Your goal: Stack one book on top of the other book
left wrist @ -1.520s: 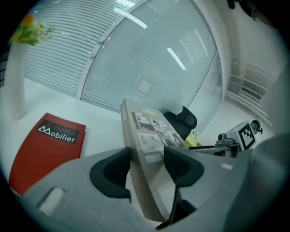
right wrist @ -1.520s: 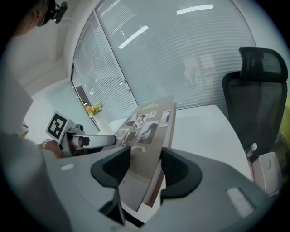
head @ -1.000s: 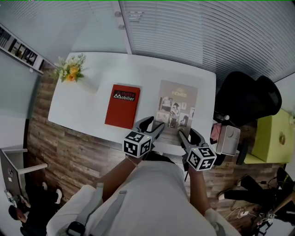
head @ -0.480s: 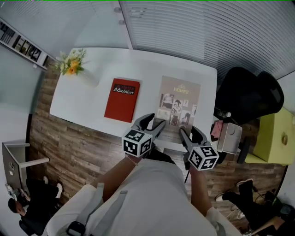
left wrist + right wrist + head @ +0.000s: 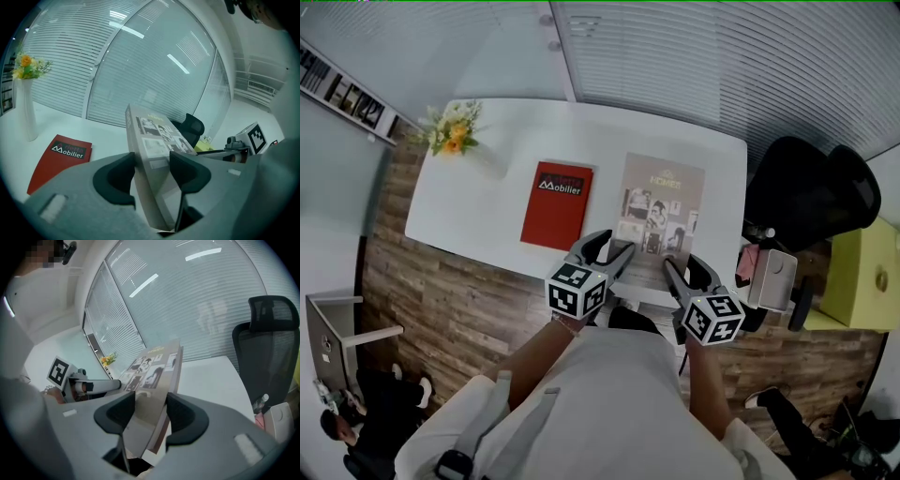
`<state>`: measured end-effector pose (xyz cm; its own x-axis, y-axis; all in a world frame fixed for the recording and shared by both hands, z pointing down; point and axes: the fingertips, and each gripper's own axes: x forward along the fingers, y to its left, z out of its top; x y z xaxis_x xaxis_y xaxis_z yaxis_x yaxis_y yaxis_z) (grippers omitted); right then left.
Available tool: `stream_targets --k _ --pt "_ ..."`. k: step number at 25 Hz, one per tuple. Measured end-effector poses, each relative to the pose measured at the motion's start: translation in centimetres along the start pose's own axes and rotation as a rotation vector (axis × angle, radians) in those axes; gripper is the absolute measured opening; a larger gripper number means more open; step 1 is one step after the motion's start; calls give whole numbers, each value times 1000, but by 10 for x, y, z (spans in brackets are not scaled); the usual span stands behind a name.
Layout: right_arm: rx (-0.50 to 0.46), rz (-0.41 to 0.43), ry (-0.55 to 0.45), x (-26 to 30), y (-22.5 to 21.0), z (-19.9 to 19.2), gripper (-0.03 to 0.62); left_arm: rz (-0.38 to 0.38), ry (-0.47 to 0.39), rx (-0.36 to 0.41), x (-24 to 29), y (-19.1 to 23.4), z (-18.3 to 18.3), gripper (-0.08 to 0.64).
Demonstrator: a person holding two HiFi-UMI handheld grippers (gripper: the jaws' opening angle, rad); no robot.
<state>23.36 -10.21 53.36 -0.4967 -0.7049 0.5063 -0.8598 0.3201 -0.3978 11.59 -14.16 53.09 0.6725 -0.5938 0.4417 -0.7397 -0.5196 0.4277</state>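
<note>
No shift: thin, flat, rectangular grey book

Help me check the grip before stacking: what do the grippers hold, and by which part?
Both hold the grey photo book: left gripper clamps its near edge toward the left corner, right gripper toward the right corner.

the bench is plain white; the red book bears a black band with white lettering near its top; the grey-beige book is patterned with black-and-white photographs under pale lettering; the flowers are yellow and orange among green leaves; the vase is white; the left gripper and the right gripper are grey with black-lined jaws, each with a white cube of black square markers; the floor is brown wood grain; the chair is black; the blinds are pale grey, finely striped.
</note>
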Motion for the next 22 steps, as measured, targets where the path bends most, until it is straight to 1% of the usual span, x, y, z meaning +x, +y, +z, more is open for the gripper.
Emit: stream_targets --k 6,16,22 --pt "0 -3 -1 34 39 3 213 0 2 6 -26 44 10 241" --pt "-11 1 5 108 130 1 213 4 1 -2 -89 142 22 240" --pt "-30 -3 7 145 179 -3 213 1 -12 -13 -124 193 26 239"
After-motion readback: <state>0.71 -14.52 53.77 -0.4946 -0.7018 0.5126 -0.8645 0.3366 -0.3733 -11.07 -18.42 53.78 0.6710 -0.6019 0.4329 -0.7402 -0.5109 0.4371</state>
